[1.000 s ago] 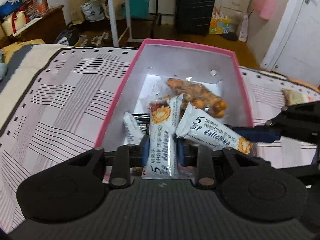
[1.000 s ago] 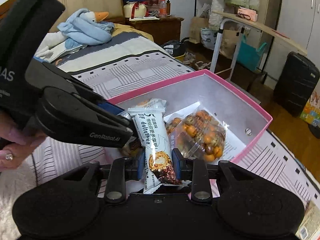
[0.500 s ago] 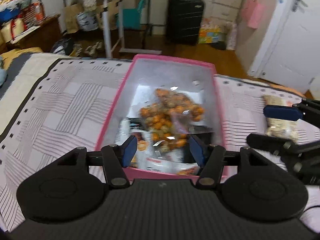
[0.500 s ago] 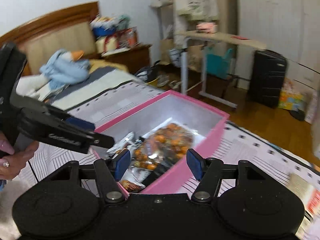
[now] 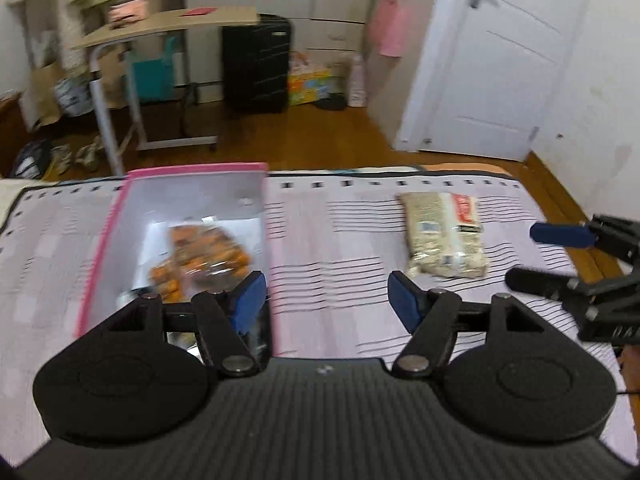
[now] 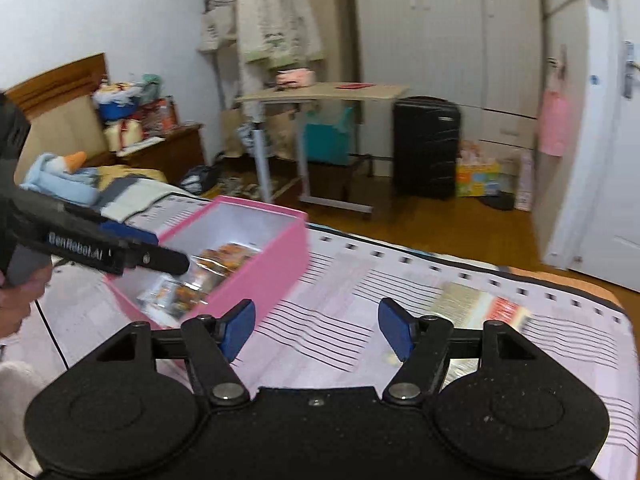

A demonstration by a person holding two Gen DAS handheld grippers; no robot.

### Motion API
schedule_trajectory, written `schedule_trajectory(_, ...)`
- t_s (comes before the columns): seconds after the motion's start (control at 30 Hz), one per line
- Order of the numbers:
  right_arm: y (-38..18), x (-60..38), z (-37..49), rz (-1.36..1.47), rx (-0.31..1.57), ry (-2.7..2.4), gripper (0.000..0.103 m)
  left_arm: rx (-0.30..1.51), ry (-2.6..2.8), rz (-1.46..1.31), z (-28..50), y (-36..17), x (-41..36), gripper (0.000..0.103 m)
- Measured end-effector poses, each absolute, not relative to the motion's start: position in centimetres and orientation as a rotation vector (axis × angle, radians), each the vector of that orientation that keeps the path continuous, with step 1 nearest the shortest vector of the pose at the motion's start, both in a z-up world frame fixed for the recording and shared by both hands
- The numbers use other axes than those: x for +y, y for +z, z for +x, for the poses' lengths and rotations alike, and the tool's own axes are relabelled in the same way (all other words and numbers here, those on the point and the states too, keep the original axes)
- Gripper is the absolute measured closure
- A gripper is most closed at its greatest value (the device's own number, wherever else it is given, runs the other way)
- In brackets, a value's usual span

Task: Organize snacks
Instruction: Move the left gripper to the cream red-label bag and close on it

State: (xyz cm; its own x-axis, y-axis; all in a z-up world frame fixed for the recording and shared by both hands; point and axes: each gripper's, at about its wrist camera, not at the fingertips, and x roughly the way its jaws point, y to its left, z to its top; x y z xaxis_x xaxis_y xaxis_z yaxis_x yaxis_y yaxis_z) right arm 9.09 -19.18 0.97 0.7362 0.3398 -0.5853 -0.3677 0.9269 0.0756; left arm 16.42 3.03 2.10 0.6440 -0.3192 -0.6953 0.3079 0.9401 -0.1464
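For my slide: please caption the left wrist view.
Empty left gripper between pink box and snack pack.

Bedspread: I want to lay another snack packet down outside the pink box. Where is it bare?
Bare: the bedspread strip between pink box and pale packet, and left of the box. Crowded: inside the box, around the orange snack bag.

"GenRobot.AI" — white lettering on the left hand-held gripper — blurred, barely legible.
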Motion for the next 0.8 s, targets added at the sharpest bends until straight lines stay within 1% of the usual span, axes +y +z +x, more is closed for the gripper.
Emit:
schedule_trajectory(0.33,-1.9,-21.6,10.3,-0.109,0.682,0.325,0.027,0.841,-0.436,-0.042,21.9,-0.5,-2.1,0.036)
schedule_trajectory(0.4,-2.8,-22.3,11.0,-0.110,0.686,0.302,0.024,0.849,-0.451,-0.052,22.8,-1.2,-3.2,0.036)
schedule_trajectory(0.43,-3.4,-22.9,11.0,-0.104,0.691,0.288,0.021,0.853,-0.458,-0.055,23.2,-1.6,-4.0,0.036)
schedule_trajectory(0.57,-5.7,-25.2,12.8,-0.068,0.743,0.226,0.021,0.878,-0.475,-0.075,24.9,-3.5,-6.8,0.036)
schedule_trajectory(0.7,-7.8,-27.2,14.5,-0.033,0.768,0.185,0.019,0.962,-0.513,-0.143,27.2,-6.2,-9.2,0.036)
schedule_trajectory(0.77,-9.1,-27.7,15.3,-0.035,0.778,0.199,0.013,0.970,-0.519,-0.149,28.1,-7.4,-10.6,0.036)
schedule_trajectory(0.8,-9.7,-27.9,15.7,-0.039,0.789,0.223,0.011,0.968,-0.523,-0.151,28.4,-7.8,-11.2,0.036)
